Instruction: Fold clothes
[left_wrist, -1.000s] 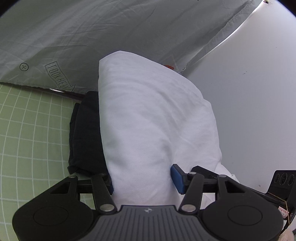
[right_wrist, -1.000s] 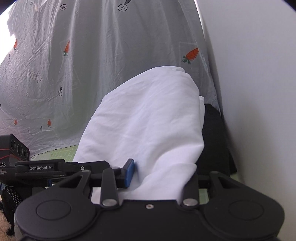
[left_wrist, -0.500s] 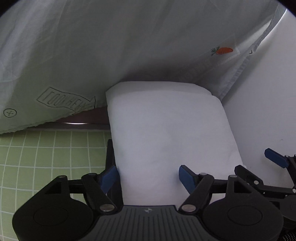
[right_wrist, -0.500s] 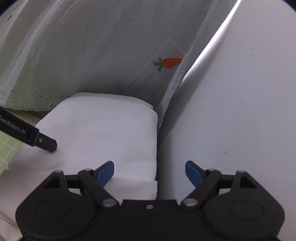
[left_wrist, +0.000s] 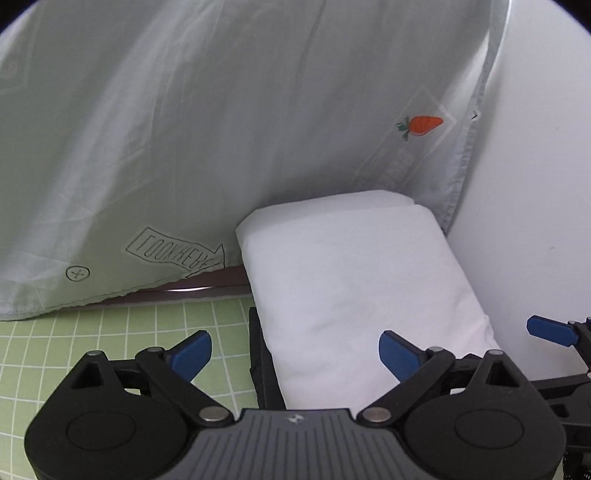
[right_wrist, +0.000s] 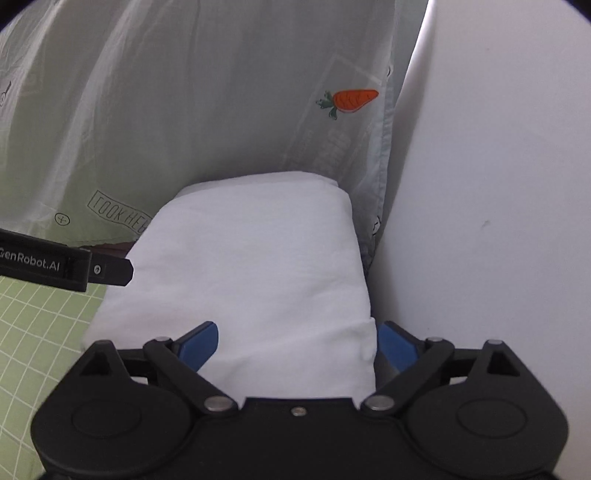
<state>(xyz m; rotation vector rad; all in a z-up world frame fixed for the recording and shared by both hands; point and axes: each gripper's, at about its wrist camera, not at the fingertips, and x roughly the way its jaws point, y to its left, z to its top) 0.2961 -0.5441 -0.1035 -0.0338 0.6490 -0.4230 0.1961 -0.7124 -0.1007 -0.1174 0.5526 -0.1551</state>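
A folded white garment (left_wrist: 362, 280) lies flat on top of a dark folded garment (left_wrist: 260, 354), against the white wall. It also shows in the right wrist view (right_wrist: 258, 273). My left gripper (left_wrist: 295, 350) is open and empty, just in front of the white garment's near edge. My right gripper (right_wrist: 297, 345) is open and empty, its fingers on either side of the garment's near end without gripping it. The left gripper's finger (right_wrist: 74, 267) shows at the left of the right wrist view.
A pale sheet with carrot prints (left_wrist: 221, 147) hangs behind the stack. A green grid mat (left_wrist: 92, 332) covers the surface to the left. A white wall (left_wrist: 535, 184) stands close on the right.
Both grippers let go of the white garment, which now lies flat on the dark one. Both have opened wide and drawn back a little.
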